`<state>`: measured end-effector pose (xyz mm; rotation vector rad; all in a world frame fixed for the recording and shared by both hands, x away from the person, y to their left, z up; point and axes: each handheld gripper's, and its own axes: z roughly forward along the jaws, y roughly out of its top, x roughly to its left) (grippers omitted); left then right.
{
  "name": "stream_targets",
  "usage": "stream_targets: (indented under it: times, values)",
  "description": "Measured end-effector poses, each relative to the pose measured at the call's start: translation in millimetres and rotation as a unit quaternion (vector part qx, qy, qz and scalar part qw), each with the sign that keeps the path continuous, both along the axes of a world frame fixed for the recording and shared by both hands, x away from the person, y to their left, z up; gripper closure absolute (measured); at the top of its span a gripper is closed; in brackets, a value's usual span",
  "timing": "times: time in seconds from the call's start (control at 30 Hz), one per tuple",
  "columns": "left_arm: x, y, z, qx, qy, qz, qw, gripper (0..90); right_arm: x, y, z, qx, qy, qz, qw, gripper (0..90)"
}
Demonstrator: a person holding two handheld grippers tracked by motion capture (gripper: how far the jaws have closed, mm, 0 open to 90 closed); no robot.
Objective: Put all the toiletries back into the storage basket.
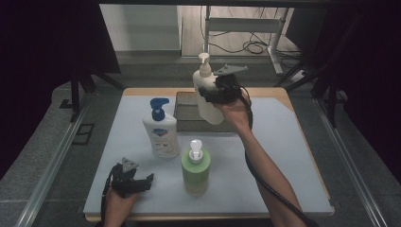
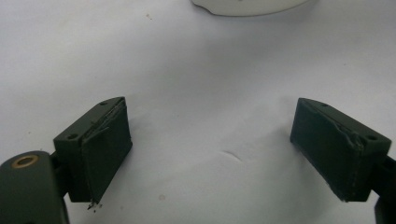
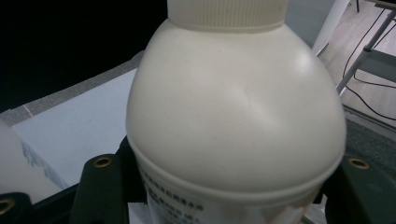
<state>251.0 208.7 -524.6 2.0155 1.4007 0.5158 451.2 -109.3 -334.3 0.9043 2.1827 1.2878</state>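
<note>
My right gripper (image 1: 210,94) is shut on a cream pump bottle (image 1: 206,90) and holds it upright in the air over the dark tray (image 1: 185,116) at the back of the mat. In the right gripper view the bottle's shoulder (image 3: 233,107) bulges between the two jaws. My left gripper (image 1: 137,182) rests open near the front left of the mat, its pads (image 2: 105,144) wide apart with bare mat between them. A white bottle with a blue pump (image 1: 161,130) stands left of centre. In front of it, to the right, stands a green bottle with a white cap (image 1: 195,168).
The white mat (image 1: 283,156) covers a wooden table. The base of the white bottle (image 2: 247,4) shows at the top of the left gripper view. Behind the table stand a metal frame and cables on the floor (image 1: 255,45). Dark curtains flank both sides.
</note>
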Motion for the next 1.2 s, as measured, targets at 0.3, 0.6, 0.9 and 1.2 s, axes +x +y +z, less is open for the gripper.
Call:
stream_targets:
  times: [0.3,0.6,0.9,1.2]
  values:
    - [-0.1,-0.2,0.0,-0.001,0.001,0.001,1.0000,11.9,13.6,16.8,-7.5,-0.004,0.000,-0.001,1.0000,38.6]
    - [0.0,-0.2,0.0,-0.001,0.001,0.001,1.0000,11.9,24.6,24.9,-11.0,-0.002,-0.003,-0.007,1.0000,38.7]
    - [0.1,-0.1,0.0,-0.001,0.001,0.001,1.0000,11.9,34.9,34.8,-17.6,-0.002,-0.004,-0.009,1.0000,38.7]
    - [0.1,-0.1,0.0,-0.001,0.001,0.001,1.0000,11.9,43.2,44.5,-23.1,-0.003,-0.007,-0.009,0.9999,38.7]
